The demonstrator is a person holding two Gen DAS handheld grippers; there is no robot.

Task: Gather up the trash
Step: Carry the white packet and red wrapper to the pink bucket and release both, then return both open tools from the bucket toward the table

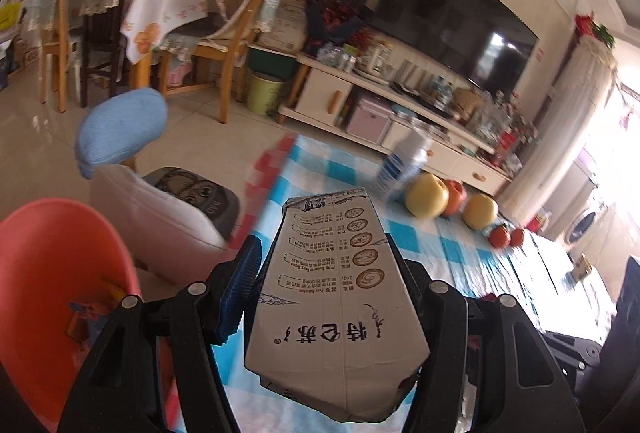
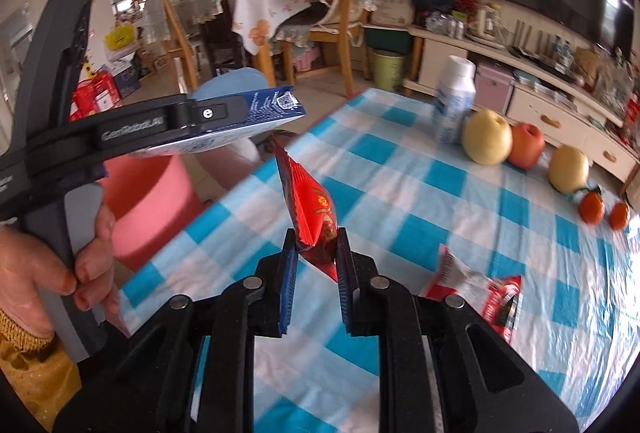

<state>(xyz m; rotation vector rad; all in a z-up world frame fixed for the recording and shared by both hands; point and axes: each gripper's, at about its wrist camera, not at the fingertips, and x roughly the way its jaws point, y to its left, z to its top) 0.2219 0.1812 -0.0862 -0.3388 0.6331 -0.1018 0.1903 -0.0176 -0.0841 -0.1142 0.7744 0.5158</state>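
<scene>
My left gripper (image 1: 320, 265) is shut on a white milk carton (image 1: 336, 297) with Chinese print, held above the left edge of the checked table. In the right wrist view the left gripper (image 2: 256, 113) shows with the carton (image 2: 276, 105) over a red bin (image 2: 148, 193). The red bin (image 1: 56, 273) stands at lower left with some trash inside. My right gripper (image 2: 316, 245) is shut on a red snack wrapper (image 2: 312, 209), held above the table. Another red and silver wrapper (image 2: 480, 293) lies on the cloth to the right.
The blue and white checked tablecloth (image 2: 400, 193) carries a white bottle (image 2: 454, 101), two yellow pears (image 2: 486, 141), a red apple (image 2: 526, 145) and small oranges (image 2: 592, 207). A white stool with a blue cushion (image 1: 120, 129) stands beside the bin. Chairs and a TV cabinet stand behind.
</scene>
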